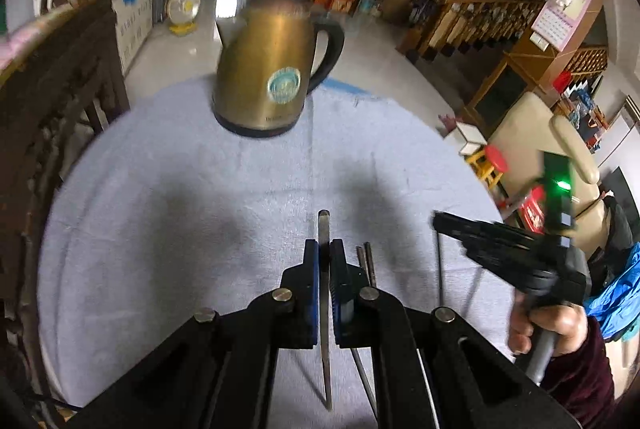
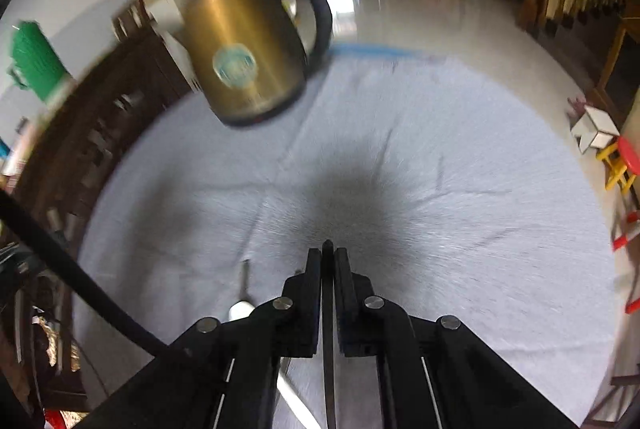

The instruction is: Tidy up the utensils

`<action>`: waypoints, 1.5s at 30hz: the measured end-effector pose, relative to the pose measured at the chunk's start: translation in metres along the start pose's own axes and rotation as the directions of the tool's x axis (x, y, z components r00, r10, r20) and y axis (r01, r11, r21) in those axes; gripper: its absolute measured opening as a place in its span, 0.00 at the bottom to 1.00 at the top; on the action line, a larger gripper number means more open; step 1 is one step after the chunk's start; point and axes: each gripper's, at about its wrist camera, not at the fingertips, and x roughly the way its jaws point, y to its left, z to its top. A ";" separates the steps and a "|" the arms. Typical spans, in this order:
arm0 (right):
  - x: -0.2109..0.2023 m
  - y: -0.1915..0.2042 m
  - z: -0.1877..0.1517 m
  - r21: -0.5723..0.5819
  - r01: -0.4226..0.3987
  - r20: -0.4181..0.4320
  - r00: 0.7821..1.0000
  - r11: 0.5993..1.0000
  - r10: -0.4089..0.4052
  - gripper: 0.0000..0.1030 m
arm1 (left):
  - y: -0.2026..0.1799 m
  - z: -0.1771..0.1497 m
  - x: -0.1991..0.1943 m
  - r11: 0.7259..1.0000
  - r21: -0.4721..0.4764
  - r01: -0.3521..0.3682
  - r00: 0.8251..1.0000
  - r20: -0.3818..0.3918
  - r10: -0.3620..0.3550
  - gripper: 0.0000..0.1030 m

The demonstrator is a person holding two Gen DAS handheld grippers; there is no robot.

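Left wrist view: a round counter (image 1: 200,189) covered in a pale blue-grey cloth is filling the lower frame, with a brass-coloured electric kettle (image 1: 272,69) standing upright near its far edge, black handle to the right. A dark carved wooden chair (image 1: 52,101) is sitting at the counter's left side; beyond are a glossy tiled floor, a wooden stair railing (image 1: 480,17) and a wall calendar (image 1: 560,13). The left gripper (image 1: 324,249) is pointing forward just above the cloth, its jaws nearly closed and pinching a thin metal utensil (image 1: 324,229), whose flat end is sticking out past the tips; its lower end is cut off, so its type is unclear. A pair of dark chopsticks (image 1: 366,261) is lying just right of the jaws, partly hidden behind them. The right gripper (image 1: 440,221) is hovering at the right edge, blurred, held by the person's right hand (image 1: 552,325); a thin rod hanging below it is hard to make out. Right wrist view: the whole frame is motion-blurred. The same cloth (image 2: 480,209) and kettle (image 2: 244,57) are showing, the kettle appearing tilted. The right gripper (image 2: 328,253) has its jaws almost together, clamping a slim dark utensil (image 2: 328,309) between them. A white-ended utensil (image 2: 242,303) is lying on the cloth just left of the jaws, mostly hidden. A black cable (image 2: 80,277) is crossing the lower left.
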 end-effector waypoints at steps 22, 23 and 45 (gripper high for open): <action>-0.283 0.061 -0.116 -0.060 -0.179 0.636 0.751 0.982 0.176 0.06 | -0.052 -0.074 -0.246 0.988 0.070 -0.137 0.889 0.449 0.091 0.05; -0.288 0.065 -0.119 -0.065 -0.184 0.647 0.741 0.981 0.182 0.06 | -0.055 -0.076 -0.252 0.988 0.071 -0.139 0.886 0.455 0.092 0.05; -0.267 0.109 -0.181 -0.101 -0.181 0.694 0.692 0.978 0.199 0.07 | -0.102 -0.139 -0.244 0.993 0.113 -0.018 0.897 0.441 -0.034 0.05</action>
